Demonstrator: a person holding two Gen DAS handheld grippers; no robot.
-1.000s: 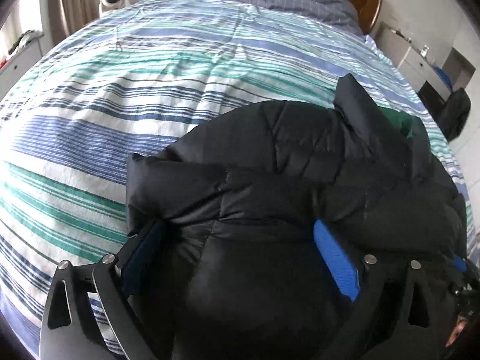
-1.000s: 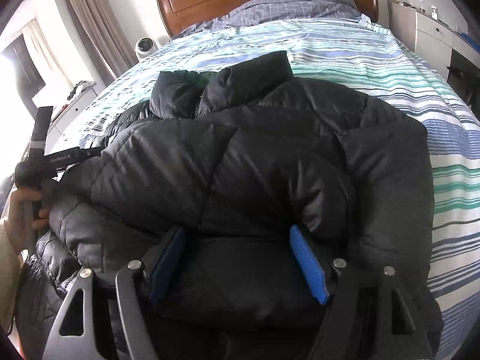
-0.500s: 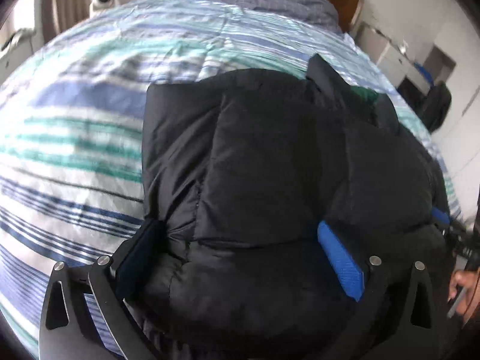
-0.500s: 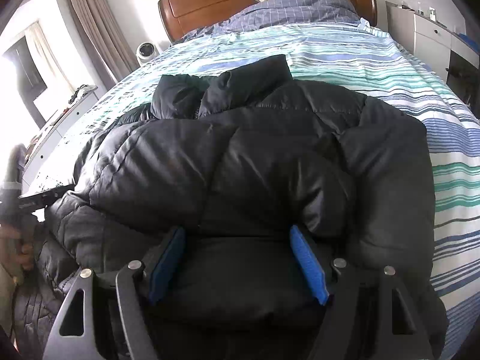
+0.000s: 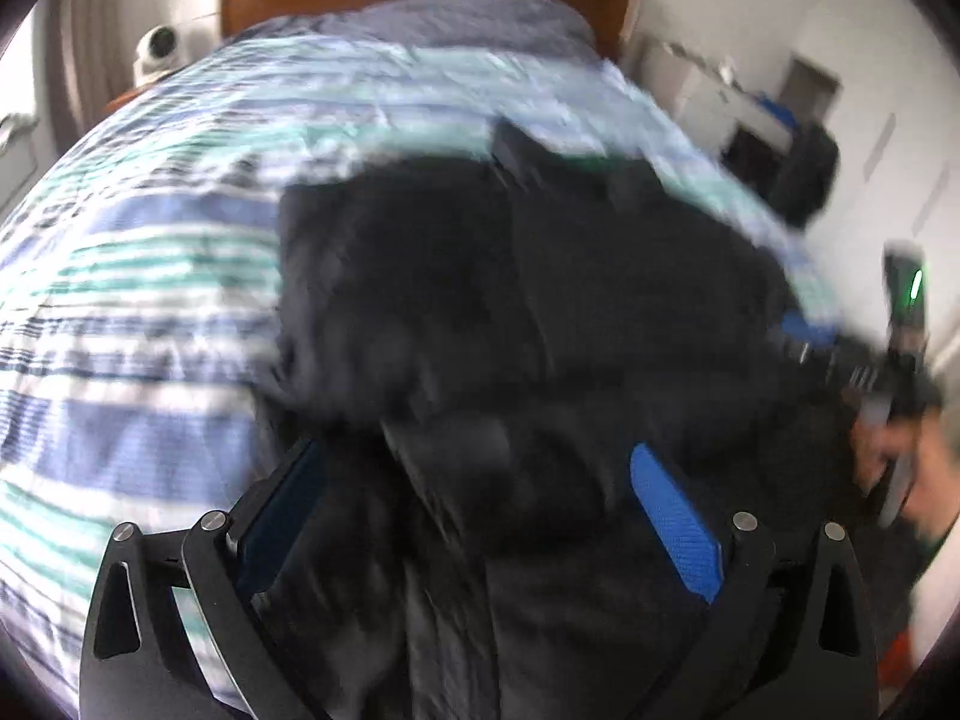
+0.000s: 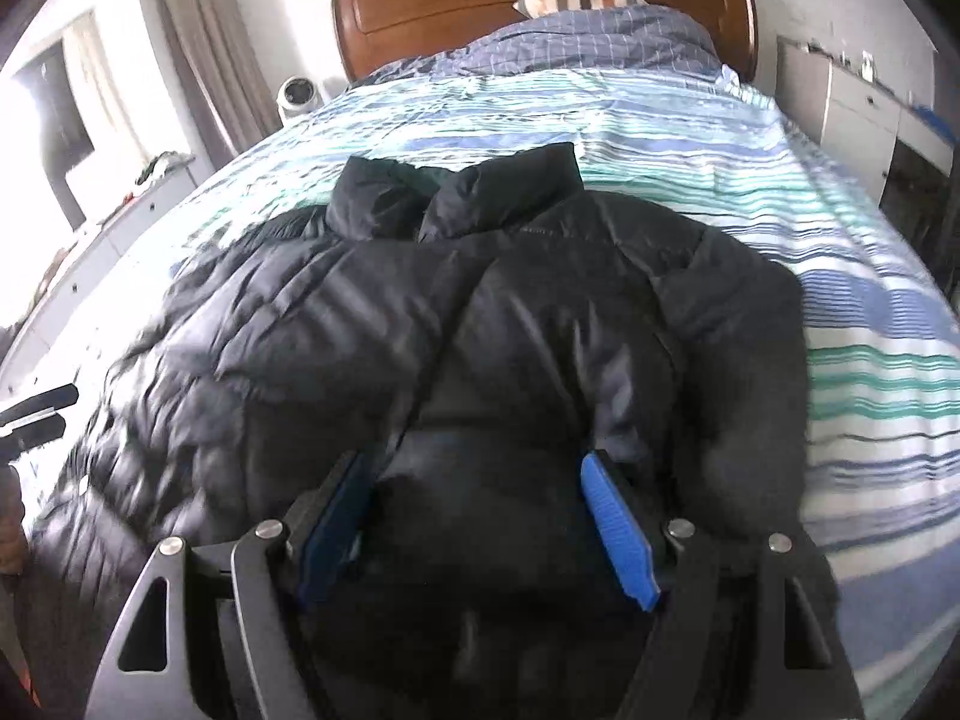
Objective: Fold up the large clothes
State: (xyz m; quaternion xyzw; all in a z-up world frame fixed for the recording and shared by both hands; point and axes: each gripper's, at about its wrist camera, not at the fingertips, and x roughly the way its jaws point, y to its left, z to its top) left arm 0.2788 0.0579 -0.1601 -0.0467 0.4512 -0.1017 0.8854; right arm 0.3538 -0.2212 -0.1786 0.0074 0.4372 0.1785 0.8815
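- Item: black puffer jacket (image 6: 480,324), lying on the striped duvet (image 6: 750,180) of a bed with a wooden headboard (image 6: 480,6).
- Orientation: long axis runs from the foot of the bed toward the headboard; stand-up collar (image 6: 474,192) points at the headboard, hem nearest the cameras.
- Right gripper (image 6: 480,516): fingers set wide, bulky hem fabric between the blue pads (image 6: 618,534); whether the pads pinch it cannot be told.
- Left gripper (image 5: 480,516): fingers likewise wide with jacket fabric bunched between them; view blurred, grip cannot be told.
- Step, as judged: carrying the hem end up toward the collar.
- Handling note: keep both grippers level and abreast so the fold line falls square across the long axis; puffy fill may slip from wide-set fingers.
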